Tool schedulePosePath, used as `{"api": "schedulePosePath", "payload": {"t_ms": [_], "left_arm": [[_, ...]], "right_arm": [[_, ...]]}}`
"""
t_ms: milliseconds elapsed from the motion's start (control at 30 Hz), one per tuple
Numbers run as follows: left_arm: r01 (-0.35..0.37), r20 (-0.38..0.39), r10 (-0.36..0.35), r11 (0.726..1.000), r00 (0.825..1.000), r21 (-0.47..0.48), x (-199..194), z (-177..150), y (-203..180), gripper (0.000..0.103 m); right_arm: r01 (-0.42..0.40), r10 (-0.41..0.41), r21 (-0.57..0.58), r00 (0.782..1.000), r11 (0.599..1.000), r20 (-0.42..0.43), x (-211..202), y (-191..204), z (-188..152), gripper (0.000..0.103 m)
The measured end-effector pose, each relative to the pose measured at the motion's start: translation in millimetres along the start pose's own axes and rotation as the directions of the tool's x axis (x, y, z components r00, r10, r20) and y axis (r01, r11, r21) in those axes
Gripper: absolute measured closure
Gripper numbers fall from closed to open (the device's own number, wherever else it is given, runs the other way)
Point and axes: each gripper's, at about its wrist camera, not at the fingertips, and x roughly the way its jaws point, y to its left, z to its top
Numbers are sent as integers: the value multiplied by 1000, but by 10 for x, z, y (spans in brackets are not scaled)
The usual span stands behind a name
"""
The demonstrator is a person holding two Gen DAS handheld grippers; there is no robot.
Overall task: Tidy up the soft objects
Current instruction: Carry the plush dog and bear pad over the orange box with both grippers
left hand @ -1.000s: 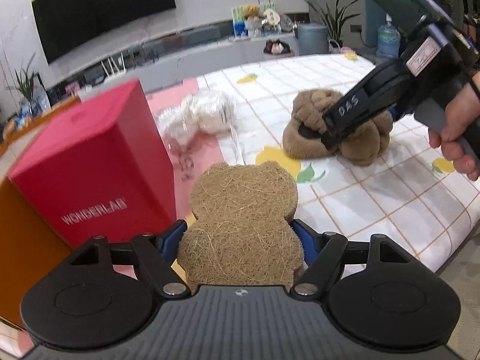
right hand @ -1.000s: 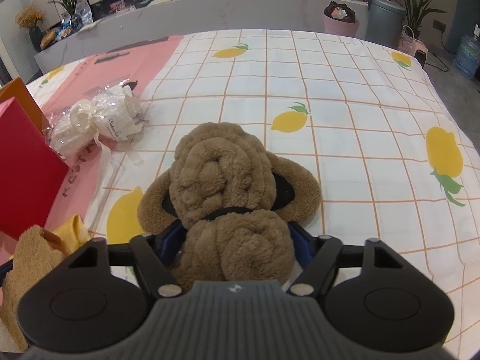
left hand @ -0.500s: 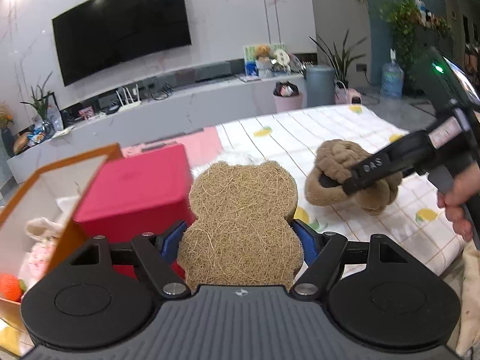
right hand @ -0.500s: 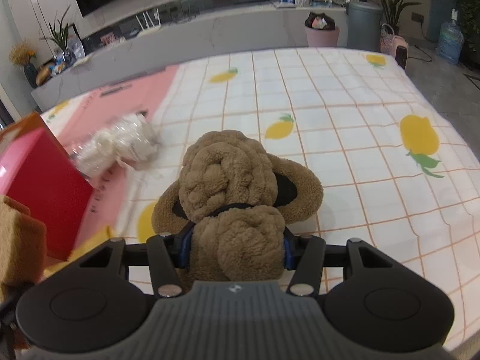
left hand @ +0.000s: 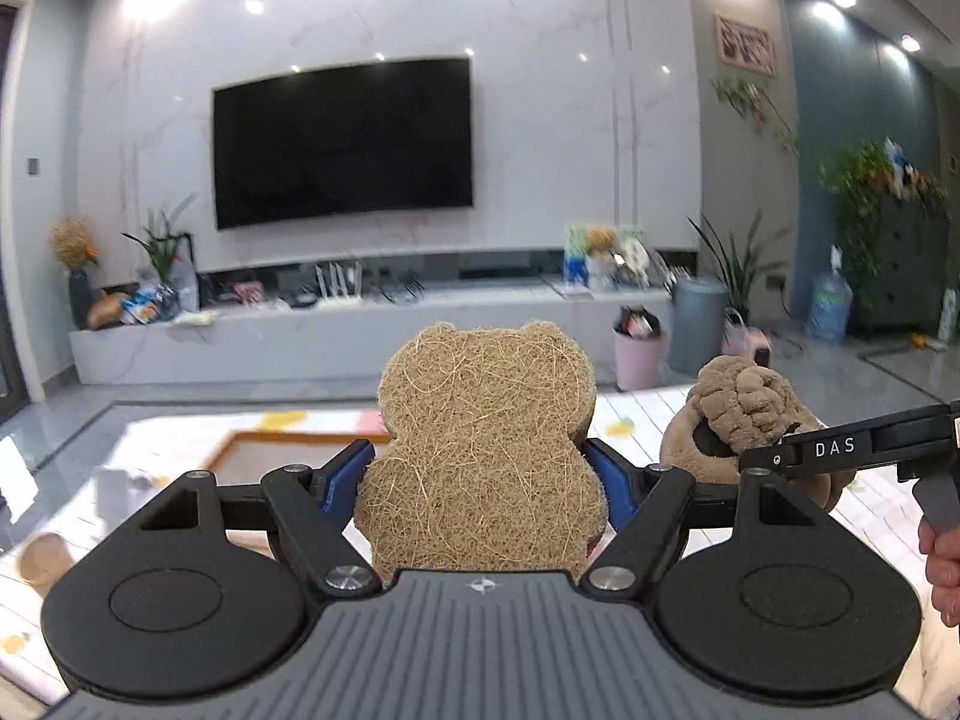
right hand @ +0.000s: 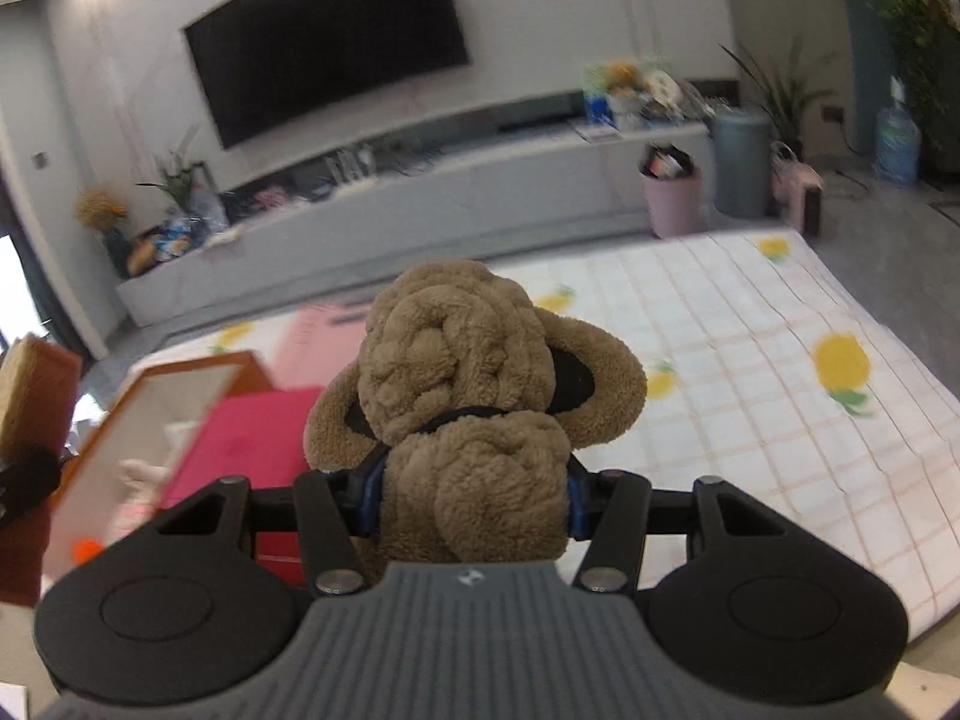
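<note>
left gripper [left hand: 480, 480]: jaws clenched on a flat, bear-shaped pad of tan coarse fibre [left hand: 486, 450], held upright in the air above the orange-rimmed open box [right hand: 150, 414]. right gripper [right hand: 471, 495]: jaws clenched on a brown, curly-fleece plush toy with black patches [right hand: 474, 396], lifted above the lemon-print checked sheet [right hand: 780, 396].

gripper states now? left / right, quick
Left gripper: closed on the bear-shaped fiber pad, lifted.
Right gripper: closed on the brown plush toy, lifted.
</note>
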Motion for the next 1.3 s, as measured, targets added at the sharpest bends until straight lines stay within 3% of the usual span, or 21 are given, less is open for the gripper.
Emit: {"api": "schedulePosePath", "payload": {"t_ms": [167,300,367,433,567,767,933,1067,1167,1300], "left_arm": [[-43,50,45,998,998,-35,-177,32,415,16],[-93,35,96,993,995,-76,-151,-37,800,16],[-83,1,84,993,996,-88,-69,-69,1007,16],[-64,-28,62,994,998,-87,21,-71,1204,16],[-66,-12,65,988,998,-136,228,-108,1478,16],[-57,-58,46,976,997,-212,423,-224,1816,16],[-85,-74,72,975,995,-204,404,-318,1900,16],[-82,-95,61,968,994,-236,380,-377,1998,16],[-85,-117,56,963,992,-256,419,-389,2099,16],[-114,-126,81,953,989,-282,386,-385,2172,16]], "right_arm": [[-48,52,-60,997,997,63,-135,678,154,50],[-121,125,-52,987,991,99,-115,1179,208,49],[-152,157,-57,983,987,100,-27,1426,205,48],[-171,176,-69,981,983,80,137,1662,192,48],[-182,184,-94,983,979,13,563,2048,118,48],[-229,225,-115,973,967,-42,1119,2359,-31,48],[-152,124,-192,981,970,-149,1682,2604,-87,48],[-64,10,-355,988,933,-153,1959,2780,-132,48],[-65,-26,-421,978,905,-207,2180,2891,-151,49],[7,-167,-494,945,869,-280,2490,2978,-242,49]]}}
